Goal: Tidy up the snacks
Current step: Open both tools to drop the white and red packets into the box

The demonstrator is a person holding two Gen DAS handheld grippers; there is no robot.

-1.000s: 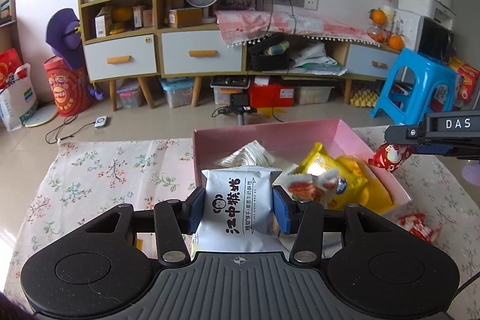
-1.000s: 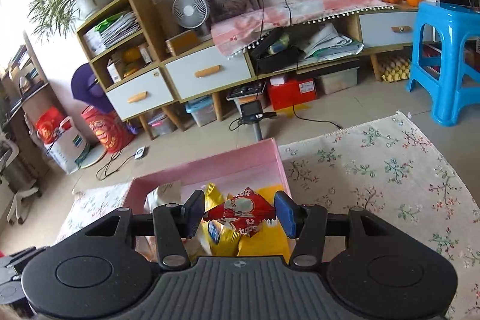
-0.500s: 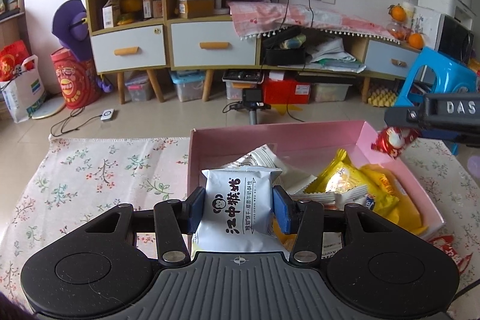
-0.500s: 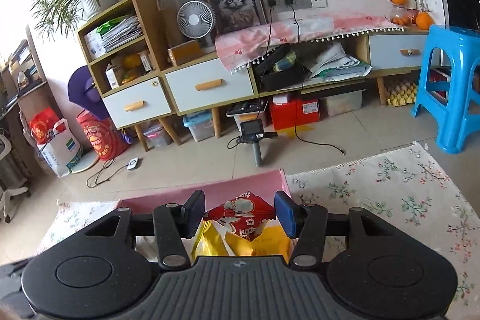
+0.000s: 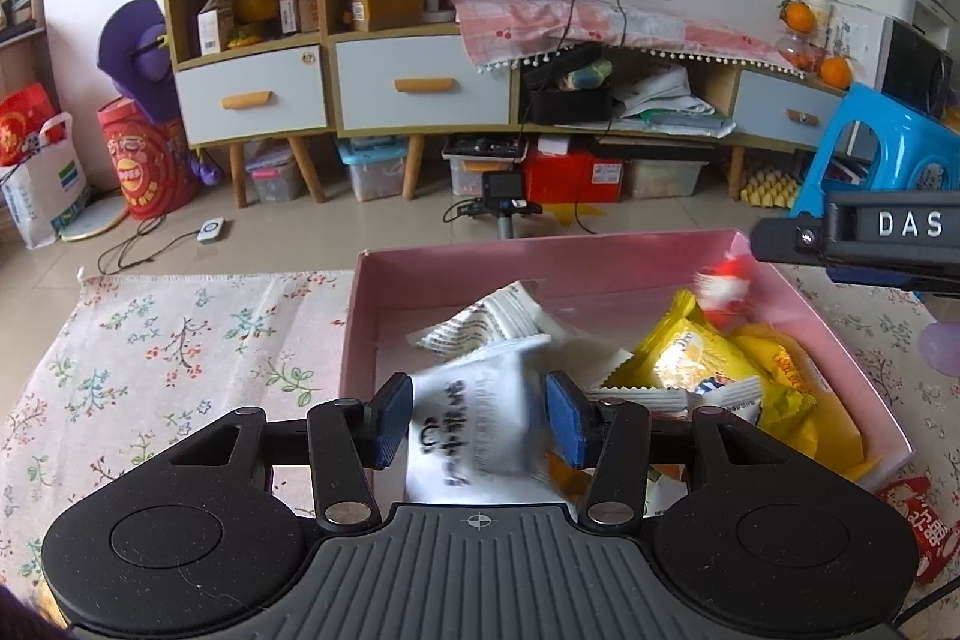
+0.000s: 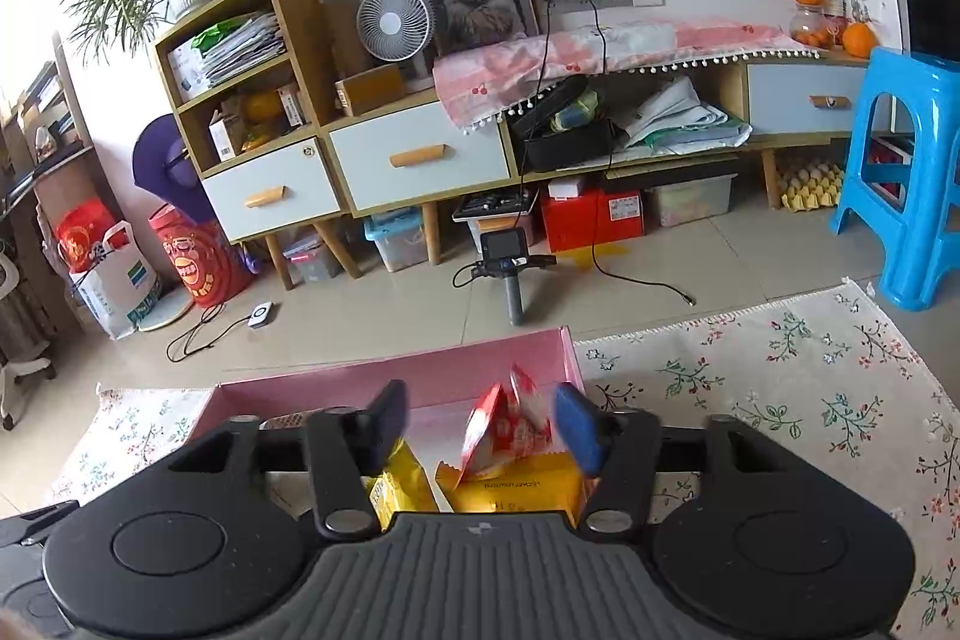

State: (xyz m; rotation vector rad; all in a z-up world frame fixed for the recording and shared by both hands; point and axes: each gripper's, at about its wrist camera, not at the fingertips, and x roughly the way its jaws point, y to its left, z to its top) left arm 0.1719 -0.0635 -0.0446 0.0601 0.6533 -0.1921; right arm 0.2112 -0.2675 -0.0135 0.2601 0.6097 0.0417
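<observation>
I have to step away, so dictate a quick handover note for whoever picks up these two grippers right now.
Left gripper: jaws just opened, white packet blurred between them, dropping into the pink box.
Right gripper: jaws just opened, red packet blurred, falling over the box.
Done: white and yellow packets already lie in the box.
Left: one red packet lies on the cloth outside the box's near right corner; pick it up next.
</observation>
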